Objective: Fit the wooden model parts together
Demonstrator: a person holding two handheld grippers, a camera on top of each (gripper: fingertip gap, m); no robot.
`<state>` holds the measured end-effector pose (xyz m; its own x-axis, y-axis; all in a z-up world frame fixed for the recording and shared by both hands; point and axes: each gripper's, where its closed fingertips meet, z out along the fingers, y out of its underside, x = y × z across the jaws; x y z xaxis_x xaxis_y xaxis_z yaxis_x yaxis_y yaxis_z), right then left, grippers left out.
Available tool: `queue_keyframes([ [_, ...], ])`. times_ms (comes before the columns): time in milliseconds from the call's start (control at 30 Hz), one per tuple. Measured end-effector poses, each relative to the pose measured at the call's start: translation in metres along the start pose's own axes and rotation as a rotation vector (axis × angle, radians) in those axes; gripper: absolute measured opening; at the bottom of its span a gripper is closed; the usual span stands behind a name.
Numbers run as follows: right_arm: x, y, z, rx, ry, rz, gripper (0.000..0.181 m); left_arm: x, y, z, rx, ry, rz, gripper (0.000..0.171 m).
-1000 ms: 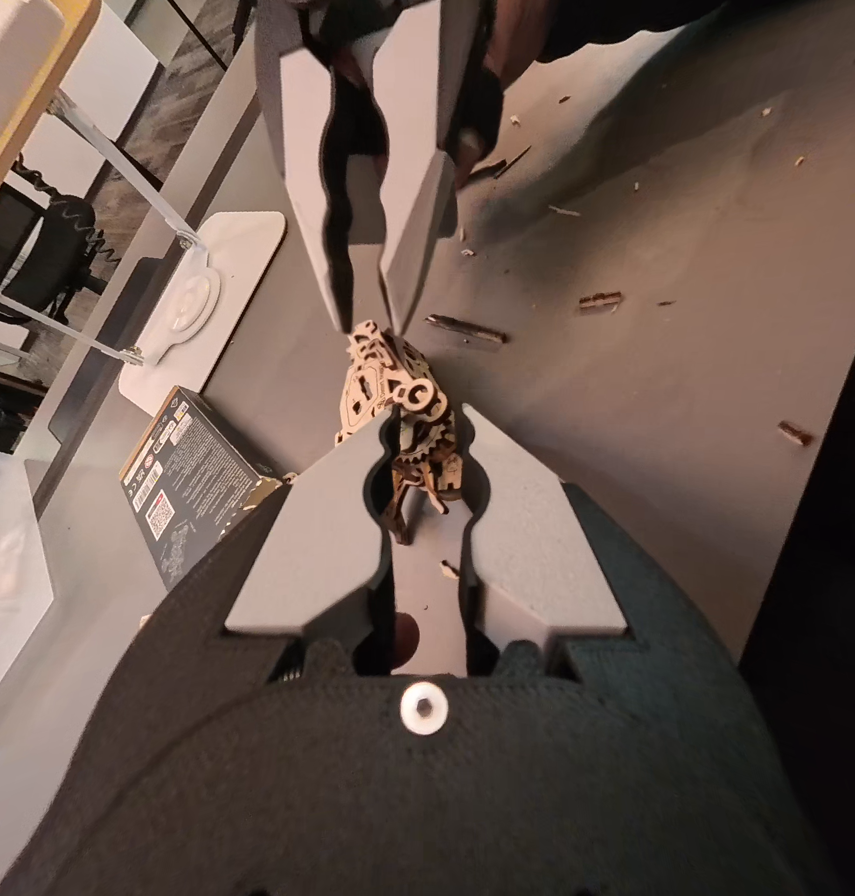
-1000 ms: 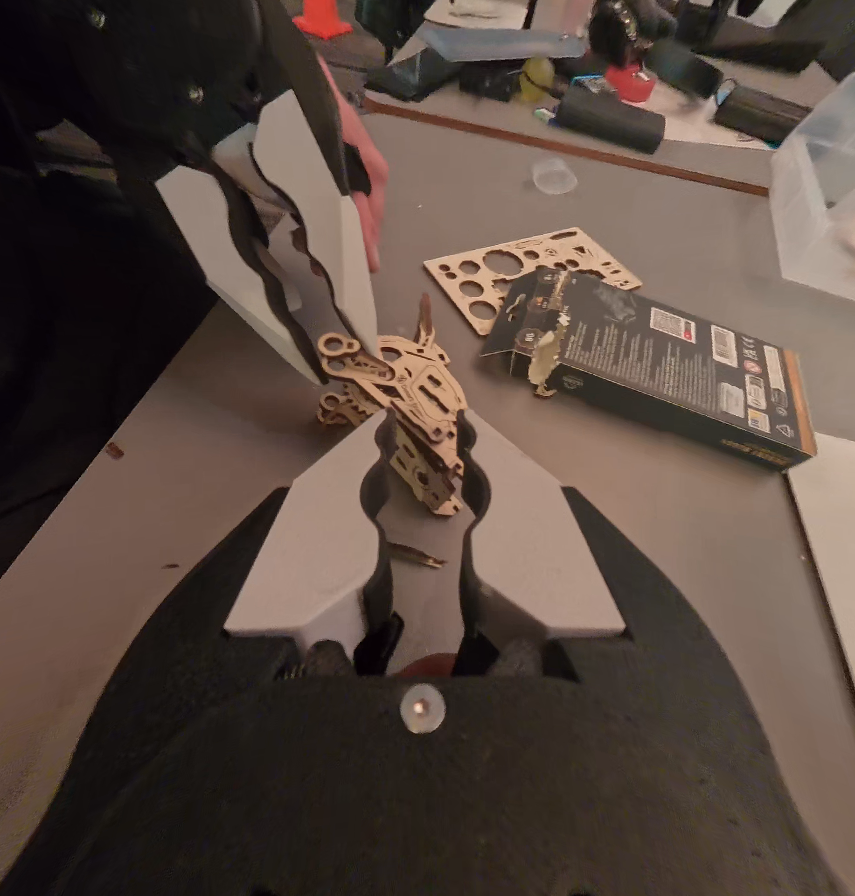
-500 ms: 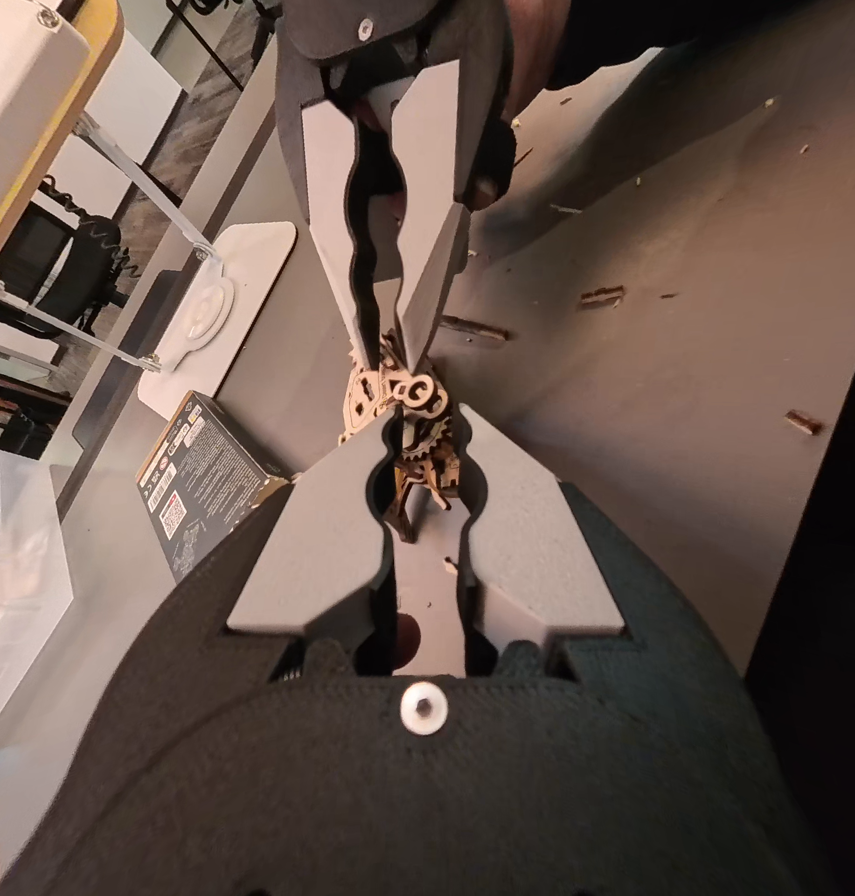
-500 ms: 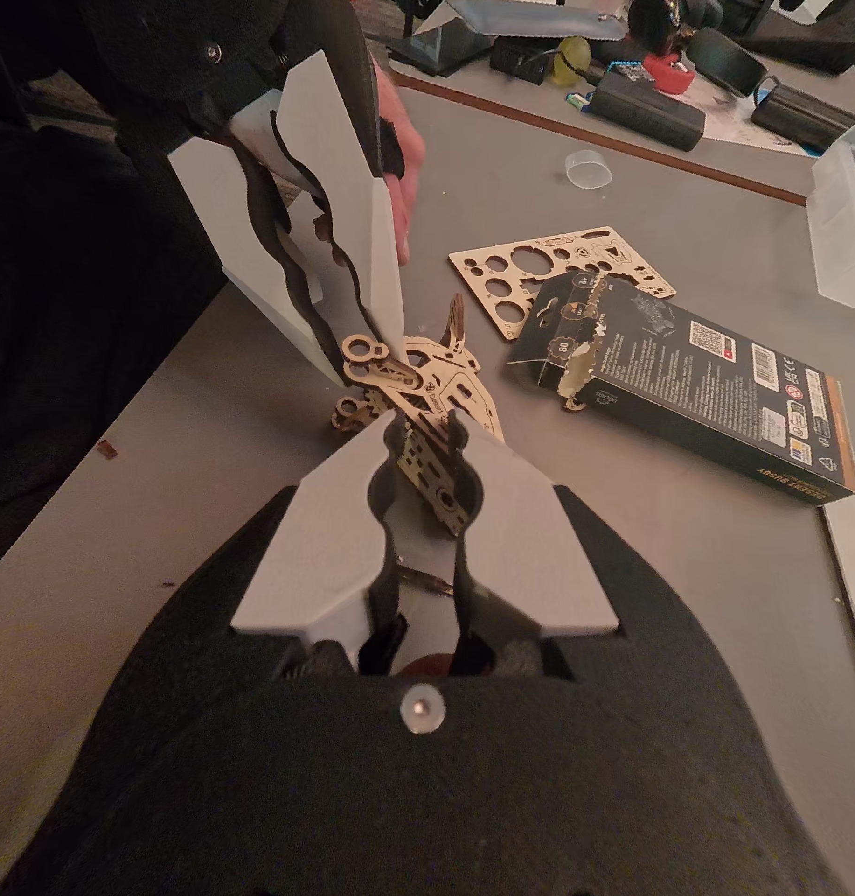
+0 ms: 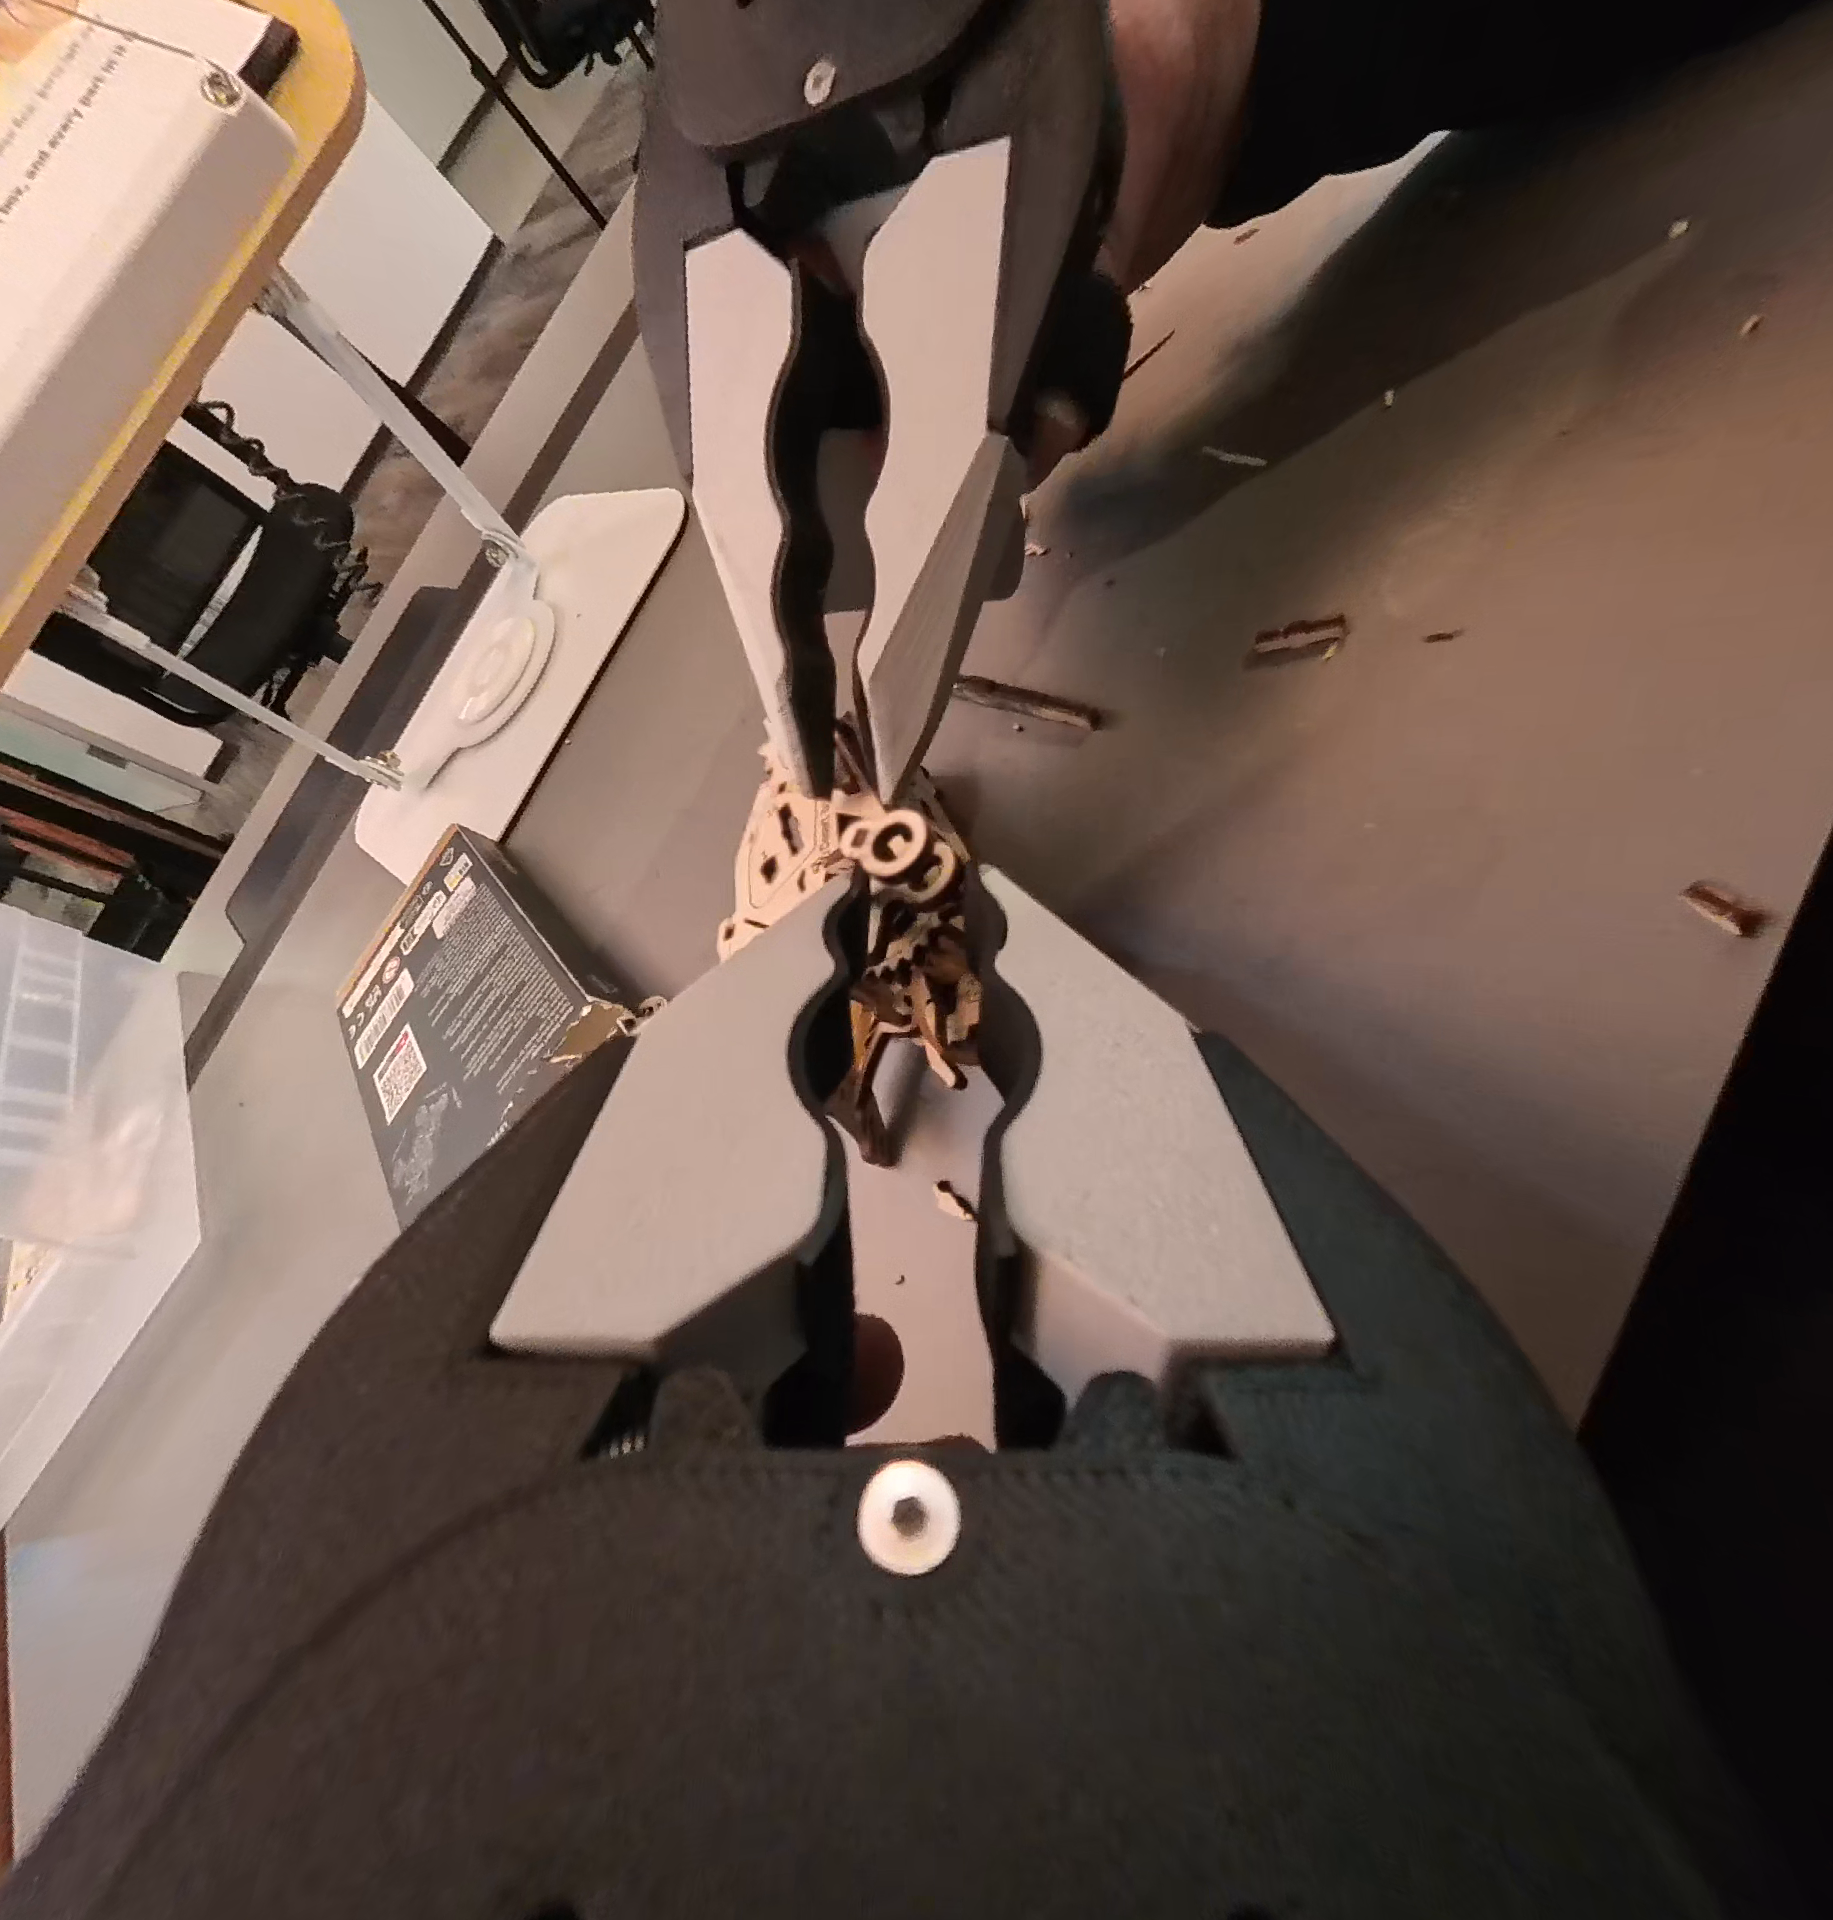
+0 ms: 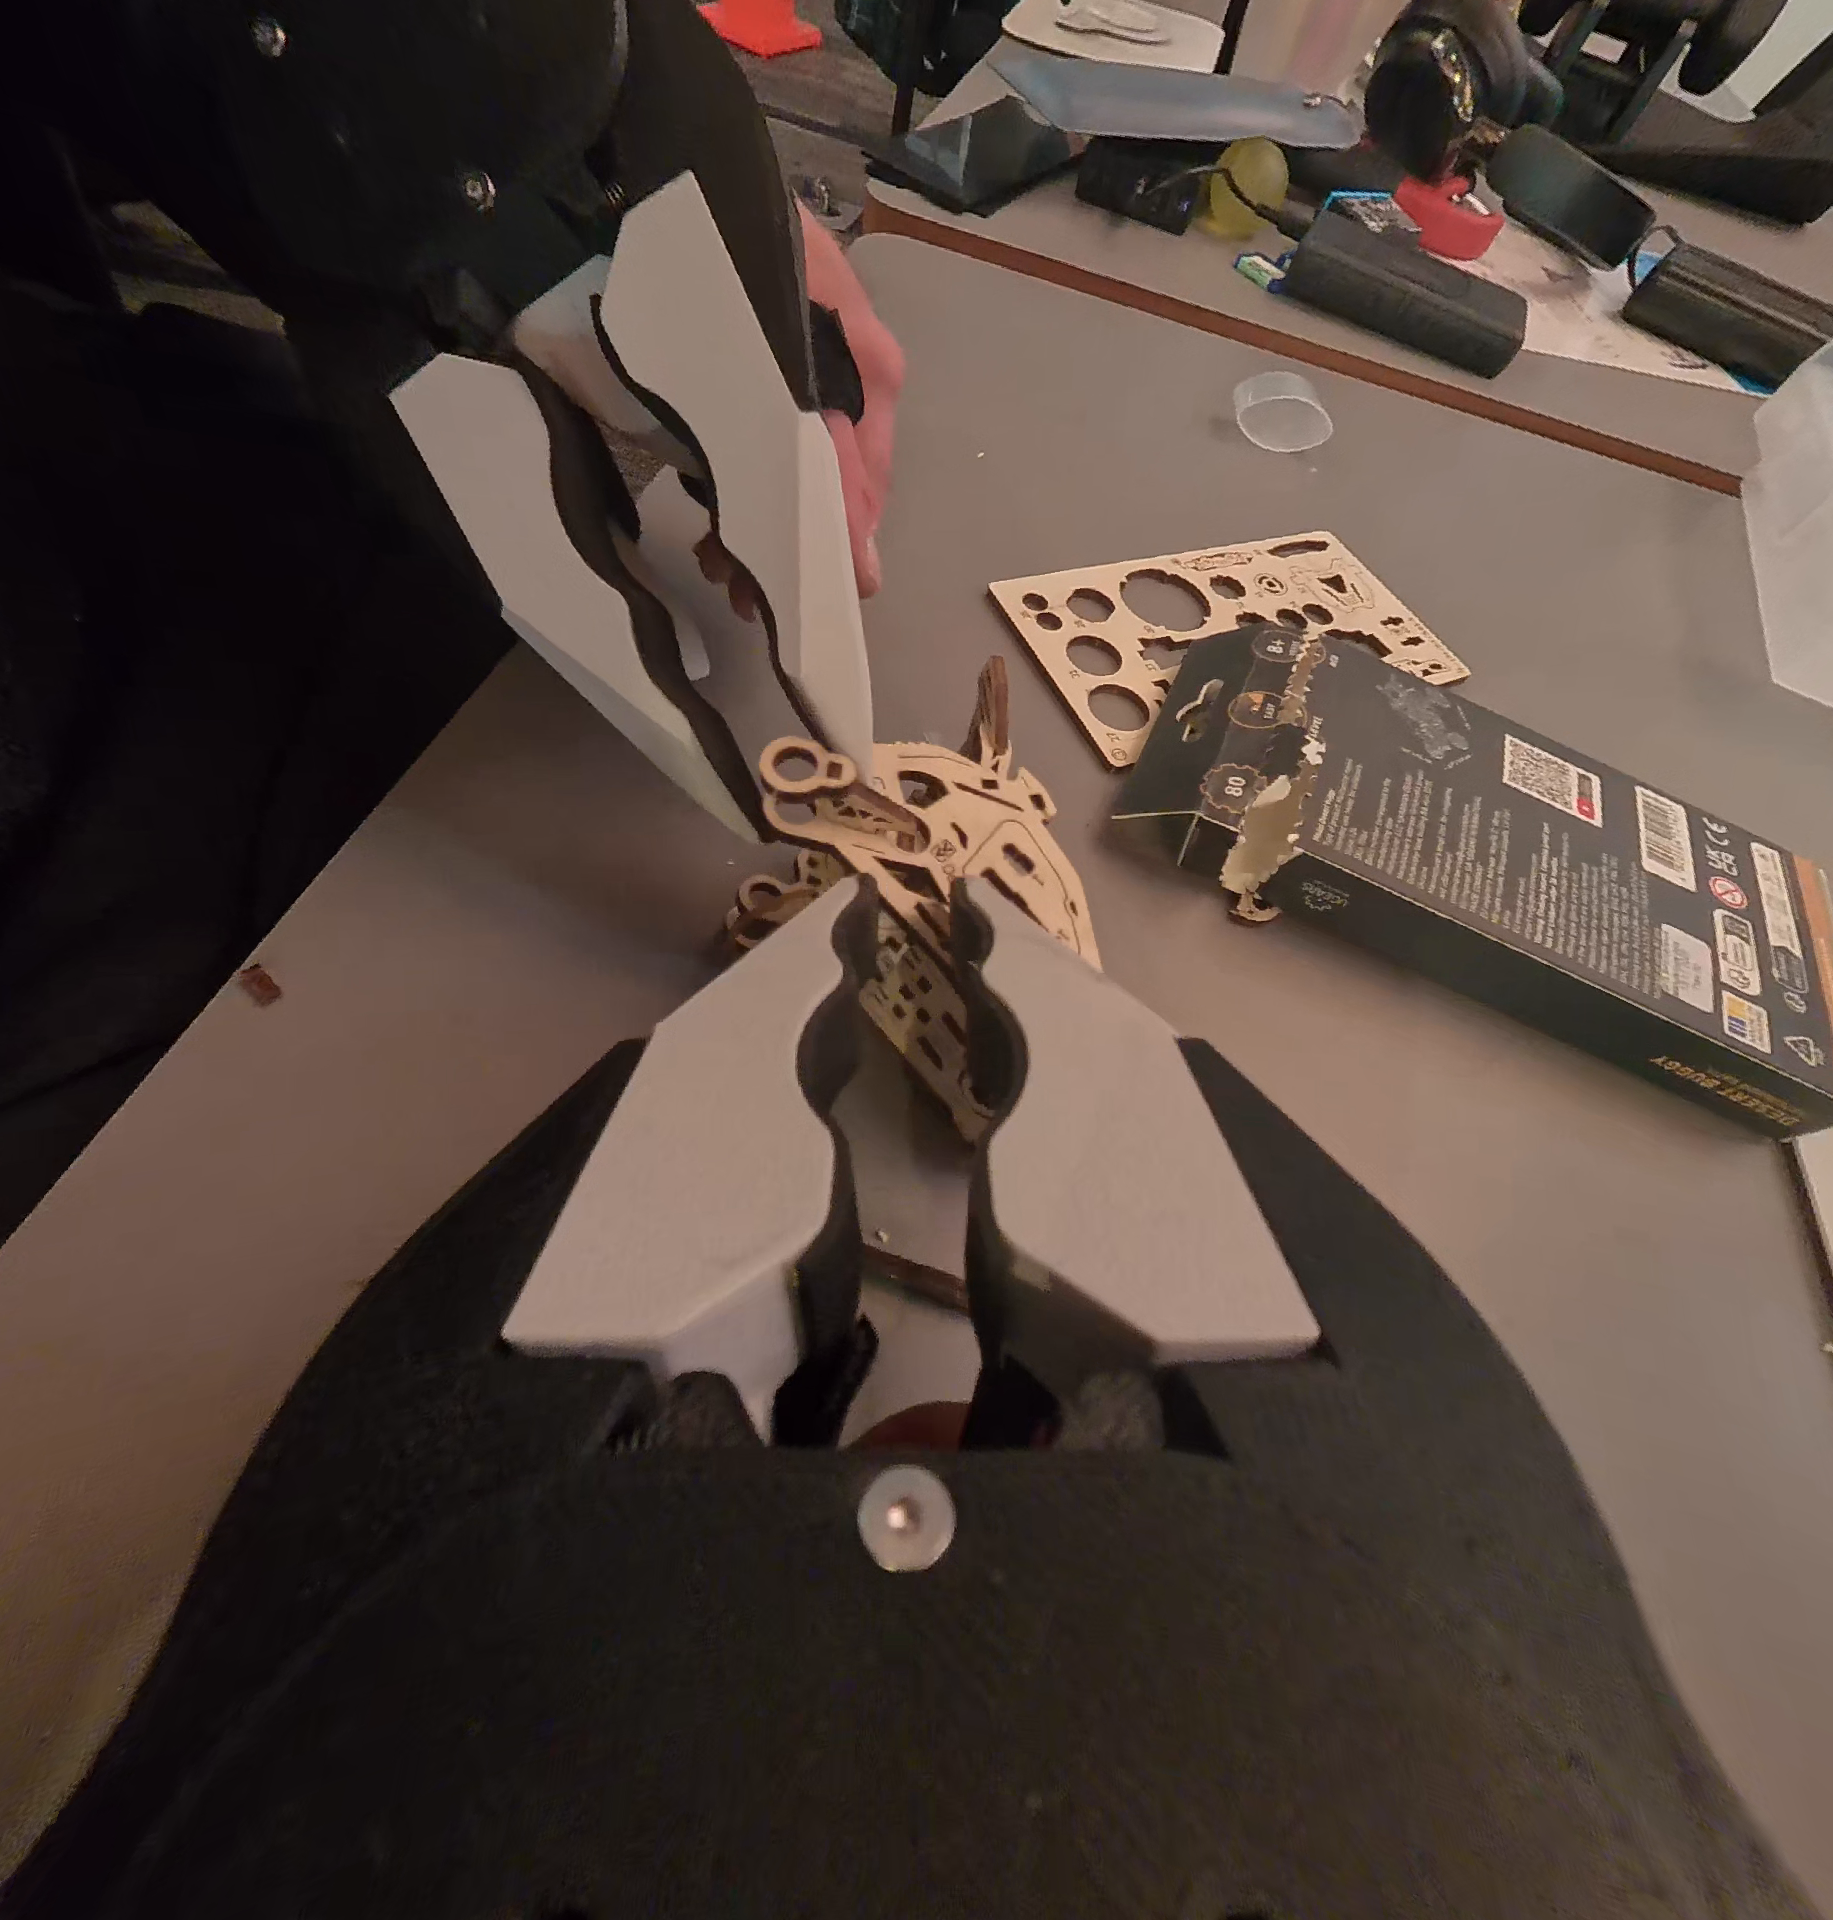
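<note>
Both grippers have closed in since a second ago: left gripper (image 5: 907,883) and right gripper (image 6: 907,883) each pinch the model (image 6: 933,883) from opposite ends, just above the table (image 6: 424,1039).

Two tools are in view, the left tool (image 5: 907,914) and the right tool (image 6: 907,904). One wooden model (image 6: 953,862) sits between them. On the surface (image 6: 1307,1195) lie one punched-out wooden sheet (image 6: 1130,623), one black box (image 6: 1494,883) and one clear plastic cup (image 6: 1281,410). Several wood scraps (image 5: 1296,639) are scattered about.
</note>
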<state>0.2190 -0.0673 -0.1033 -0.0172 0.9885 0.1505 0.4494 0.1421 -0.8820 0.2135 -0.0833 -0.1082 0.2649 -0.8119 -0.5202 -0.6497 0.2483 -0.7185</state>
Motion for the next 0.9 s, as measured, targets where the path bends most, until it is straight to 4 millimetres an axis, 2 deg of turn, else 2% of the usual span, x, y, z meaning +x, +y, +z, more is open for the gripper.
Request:
queue_keyframes([
  [233, -0.001, 0.0, 0.001, 0.0, -0.006, 0.005, 0.01, 0.001, 0.003, 0.001, -0.005, 0.012, -0.035, 0.017],
  [400, 0.003, 0.002, 0.003, -0.014, 0.009, 0.017, 0.019, 0.0, 0.002, 0.002, -0.014, 0.038, -0.058, 0.016],
  [600, 0.002, 0.006, 0.004, -0.033, -0.004, 0.04, 0.022, 0.0, 0.001, 0.003, -0.023, 0.102, -0.138, 0.018],
  [700, 0.003, 0.006, 0.004, -0.037, -0.007, 0.06, 0.022, -0.003, -0.001, 0.003, 0.0, 0.136, -0.245, 0.018],
  [800, 0.002, 0.007, 0.004, -0.036, -0.015, 0.079, 0.022, -0.008, -0.004, 0.0, 0.03, 0.142, -0.326, 0.024],
  [900, 0.002, 0.007, 0.004, -0.033, -0.018, 0.086, 0.022, -0.01, -0.005, 0.0, 0.022, 0.119, -0.289, 0.029],
])
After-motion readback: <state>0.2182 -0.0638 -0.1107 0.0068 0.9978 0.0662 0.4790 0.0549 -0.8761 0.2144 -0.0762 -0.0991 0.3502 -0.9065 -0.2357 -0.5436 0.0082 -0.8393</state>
